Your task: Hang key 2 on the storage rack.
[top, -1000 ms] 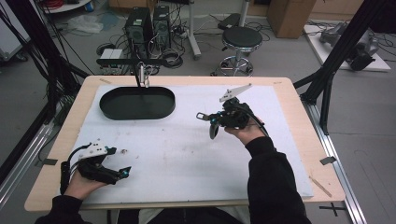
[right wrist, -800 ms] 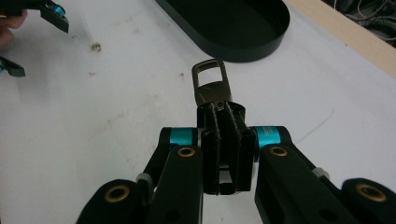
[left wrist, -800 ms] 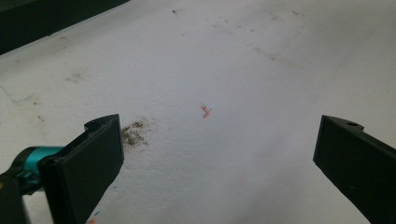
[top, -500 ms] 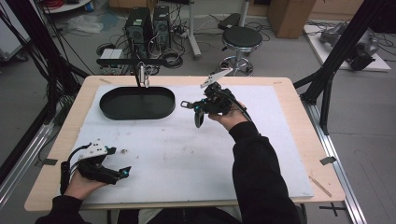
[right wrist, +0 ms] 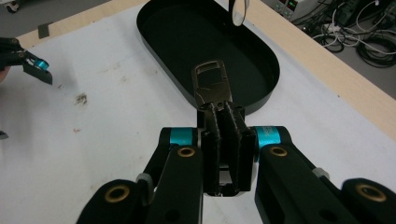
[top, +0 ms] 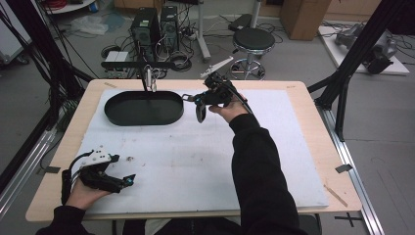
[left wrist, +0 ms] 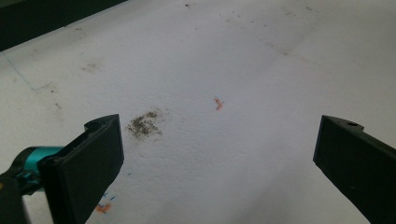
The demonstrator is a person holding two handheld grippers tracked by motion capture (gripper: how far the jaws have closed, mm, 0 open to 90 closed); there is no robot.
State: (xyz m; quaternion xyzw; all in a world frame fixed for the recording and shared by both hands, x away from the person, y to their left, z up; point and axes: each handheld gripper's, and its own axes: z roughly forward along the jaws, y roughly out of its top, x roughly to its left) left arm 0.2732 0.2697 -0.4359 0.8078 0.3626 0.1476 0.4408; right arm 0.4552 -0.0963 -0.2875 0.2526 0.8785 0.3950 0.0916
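Observation:
A small metal snap clip (right wrist: 212, 84) sticks out from between the jaws of my right gripper (right wrist: 223, 109), which is shut on it. In the high view the right gripper (top: 192, 99) hangs above the white mat just right of the black oval tray (top: 111, 108), and the clip (top: 186, 97) points at the tray's right end. The tray (right wrist: 177, 28) has nothing in it. My left gripper (top: 128, 179) rests at the front left of the table. Its jaws stand wide apart over bare mat in the left gripper view (left wrist: 219, 154).
A metal loop (top: 149, 81) hangs from a black bar (top: 137, 64) over the tray's far edge; the same loop (right wrist: 238, 11) appears in the right gripper view. The white mat (top: 205, 161) has a dark smudge (left wrist: 144, 125). Beyond the table are a stool (top: 254, 40) and computer towers.
My right gripper has carried the clip leftward and farther from the person, from mid-table to beside the tray's right end. The left gripper has stayed put.

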